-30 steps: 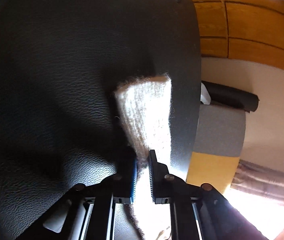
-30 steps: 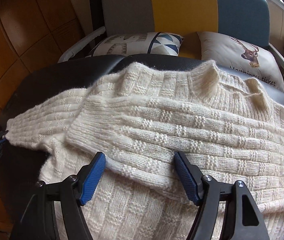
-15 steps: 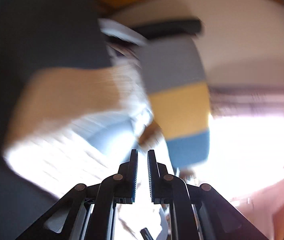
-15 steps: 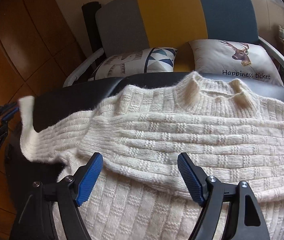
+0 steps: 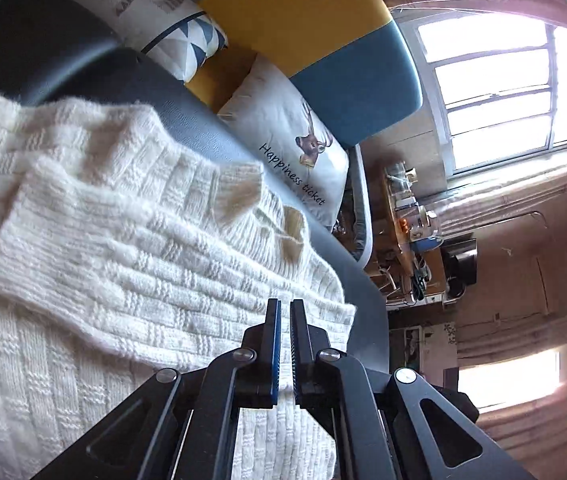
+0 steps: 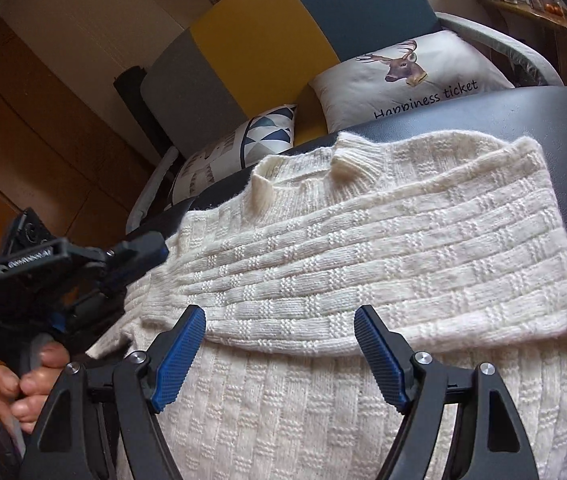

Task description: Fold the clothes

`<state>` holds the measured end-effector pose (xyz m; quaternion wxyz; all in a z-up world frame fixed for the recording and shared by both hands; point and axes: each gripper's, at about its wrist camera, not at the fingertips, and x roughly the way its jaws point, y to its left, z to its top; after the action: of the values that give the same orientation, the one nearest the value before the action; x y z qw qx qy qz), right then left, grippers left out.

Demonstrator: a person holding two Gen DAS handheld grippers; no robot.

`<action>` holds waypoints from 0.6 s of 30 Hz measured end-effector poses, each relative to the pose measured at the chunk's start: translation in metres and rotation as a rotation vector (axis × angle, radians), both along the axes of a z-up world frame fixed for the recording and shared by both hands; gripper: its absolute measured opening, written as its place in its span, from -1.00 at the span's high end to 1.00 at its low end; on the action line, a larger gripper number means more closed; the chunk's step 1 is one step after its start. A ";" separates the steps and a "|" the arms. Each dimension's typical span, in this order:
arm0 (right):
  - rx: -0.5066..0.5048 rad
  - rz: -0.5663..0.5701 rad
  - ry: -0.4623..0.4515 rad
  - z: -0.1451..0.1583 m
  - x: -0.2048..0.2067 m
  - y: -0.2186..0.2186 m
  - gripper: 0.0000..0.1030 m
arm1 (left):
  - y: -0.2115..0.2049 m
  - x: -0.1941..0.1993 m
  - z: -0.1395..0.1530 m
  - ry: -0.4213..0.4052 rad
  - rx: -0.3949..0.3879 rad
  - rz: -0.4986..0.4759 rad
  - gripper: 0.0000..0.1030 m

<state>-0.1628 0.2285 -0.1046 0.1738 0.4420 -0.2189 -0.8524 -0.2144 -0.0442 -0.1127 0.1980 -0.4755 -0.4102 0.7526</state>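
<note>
A cream knitted sweater [image 6: 363, 280] lies spread over a black leather-look worktop [image 6: 543, 120], its ribbed collar [image 6: 353, 160] toward the far edge, which borders a sofa. The knit is thick and slightly fuzzy, worked in a basket-weave pattern of raised horizontal bands broken by small textured blocks. One sleeve [image 6: 343, 280] is folded across the chest, lying as a broad band from the sweater's right side toward its left, with its lower edge standing a little proud of the body beneath. In the left wrist view the same sleeve [image 5: 123, 248] ends in a plain ribbed cuff [image 5: 27, 240] resting on the body of the garment, and the collar [image 5: 239, 192] sits close to the worktop's [image 5: 203, 136] far edge.

The right tool [image 6: 279, 352] hovers over the lower part of the sweater, just in front of the folded sleeve's edge, its blue-padded fingers [image 6: 179, 356] spread wide and holding nothing. The left tool [image 5: 285, 344] has its fingers nearly together, only a thin slit between them, and no fabric is caught there; it points across the sweater toward the sleeve. Seen from the right wrist, the left tool [image 6: 143, 256] sits at the sweater's left edge, gripped from below by a hand [image 6: 23, 392].

Beyond the worktop stand a grey, yellow and teal sofa [image 6: 263, 28], a deer-print cushion [image 6: 407, 76] lettered "Happiness ticket", and a cushion with a triangle pattern [image 6: 239, 144].
</note>
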 end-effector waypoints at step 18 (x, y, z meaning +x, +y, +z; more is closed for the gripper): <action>-0.085 0.028 -0.065 -0.020 0.002 -0.051 -0.55 | -0.267 0.086 0.017 0.101 -1.030 0.215 -0.37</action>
<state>-0.1609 0.1771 -0.1243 0.1970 0.4647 -0.2543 -0.8250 -0.1282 -0.3111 -0.0959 -0.1202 -0.4297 -0.0235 0.8947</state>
